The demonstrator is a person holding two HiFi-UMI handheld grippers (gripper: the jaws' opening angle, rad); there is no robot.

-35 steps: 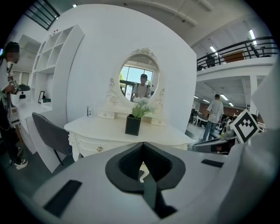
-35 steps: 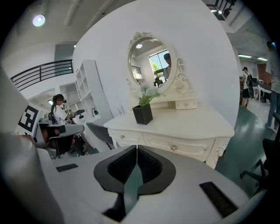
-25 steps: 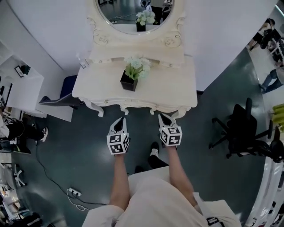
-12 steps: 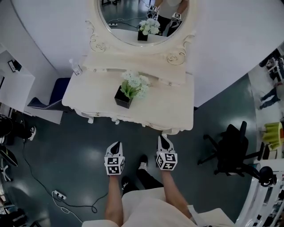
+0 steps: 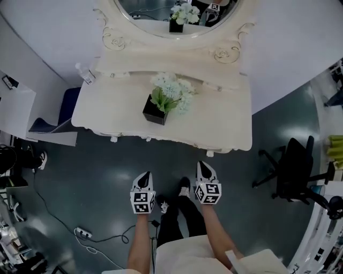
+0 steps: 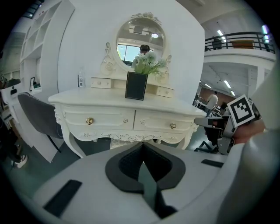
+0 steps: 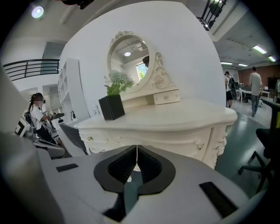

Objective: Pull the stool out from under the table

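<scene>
Though the dark green floor (image 5: 91, 171) fills most of the head view, the cream carved surface (image 5: 214, 126) standing against the white wall is the thing to place everything by. An oval mirror (image 5: 155, 13) rises at the back of the surface. A black office chair (image 5: 297, 166) stands well apart from the surface's right end. The stool (image 6: 119, 142) is tucked under the surface; only a pale patch of it shows below the carved drawer front in the left gripper view. Both tools hang over the floor in front of the surface, short of its front edge. The left hand-held gripper (image 5: 143, 181) has its jaws pressed together on nothing. The right hand-held gripper (image 5: 205, 171) is also closed and empty, with a hairline slit between its pads. A black pot of pale flowers (image 5: 154, 111) stands near the middle of the surface, and a small clear bottle (image 5: 83, 72) at its back left corner.
</scene>
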